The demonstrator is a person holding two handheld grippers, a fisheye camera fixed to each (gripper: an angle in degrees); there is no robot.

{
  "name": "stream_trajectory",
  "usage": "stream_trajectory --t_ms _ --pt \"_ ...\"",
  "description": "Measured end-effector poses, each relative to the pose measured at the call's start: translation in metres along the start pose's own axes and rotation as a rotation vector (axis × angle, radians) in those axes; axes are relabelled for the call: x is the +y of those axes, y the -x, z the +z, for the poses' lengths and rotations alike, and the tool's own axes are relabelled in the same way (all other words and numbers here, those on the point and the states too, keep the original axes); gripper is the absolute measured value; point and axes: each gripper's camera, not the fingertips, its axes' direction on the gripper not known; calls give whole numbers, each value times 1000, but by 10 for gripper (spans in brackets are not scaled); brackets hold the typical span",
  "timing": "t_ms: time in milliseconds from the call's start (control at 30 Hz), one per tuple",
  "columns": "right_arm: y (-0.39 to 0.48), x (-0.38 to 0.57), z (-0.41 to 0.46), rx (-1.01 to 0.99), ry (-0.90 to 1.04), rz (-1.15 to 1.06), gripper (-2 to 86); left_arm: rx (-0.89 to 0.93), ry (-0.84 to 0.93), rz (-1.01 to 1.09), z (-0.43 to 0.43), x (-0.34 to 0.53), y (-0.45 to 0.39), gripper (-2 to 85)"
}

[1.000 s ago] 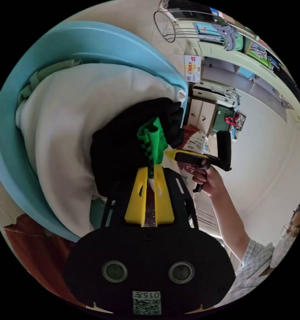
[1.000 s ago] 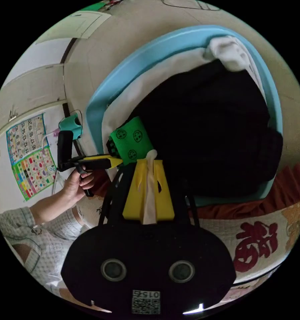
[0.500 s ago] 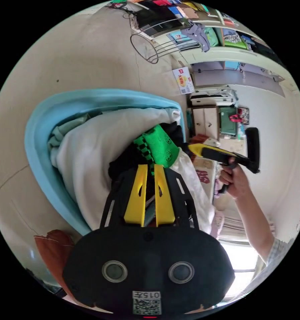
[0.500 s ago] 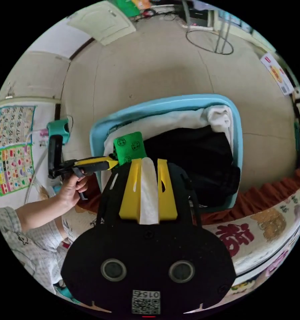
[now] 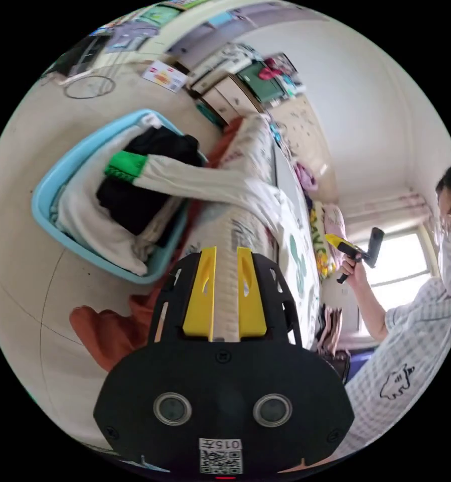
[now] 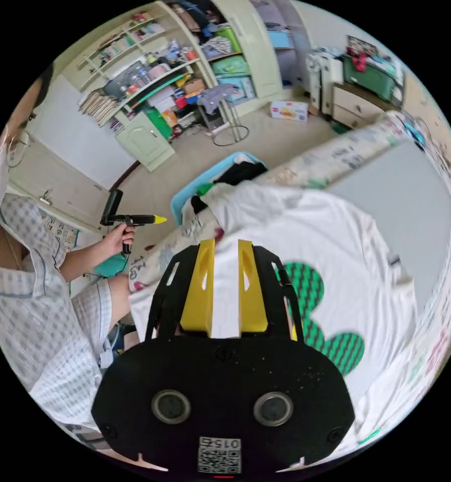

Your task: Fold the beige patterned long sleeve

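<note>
Both hand-held grippers clenched on the beige long sleeve, which is stretched from basket to bed.

Left hand-held gripper: yellow jaws closed on the garment's ribbed cloth. Right hand-held gripper: jaws pressed on the pale fabric between them. The beige long sleeve lies spread on the bed, green patterned print facing up. One arm of it, ending in a green cuff, reaches back into the light blue laundry basket on the floor, resting over dark and white clothes there.
</note>
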Motion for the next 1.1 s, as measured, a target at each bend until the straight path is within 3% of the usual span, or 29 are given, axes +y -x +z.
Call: stream_trajectory --t_ms 233,533,733,833,1000,1100 --pt "-82 241 -57 110 -95 419 88 7 201 261 45 46 -68 84" --pt "-91 228 -49 12 -366 194 92 -7 147 339 70 77 -82 27" --pt "-16 238 -76 41 -499 86 92 -101 113 433 72 107 -112 34" --pt "42 287 -95 100 -514 178 93 -141 115 476 75 128 -133 59" --pt "118 373 -117 216 -494 323 103 -10 34 511 58 169 -161 78" --pt "166 427 -125 301 -500 430 112 -65 -33 539 41 210 -175 99"
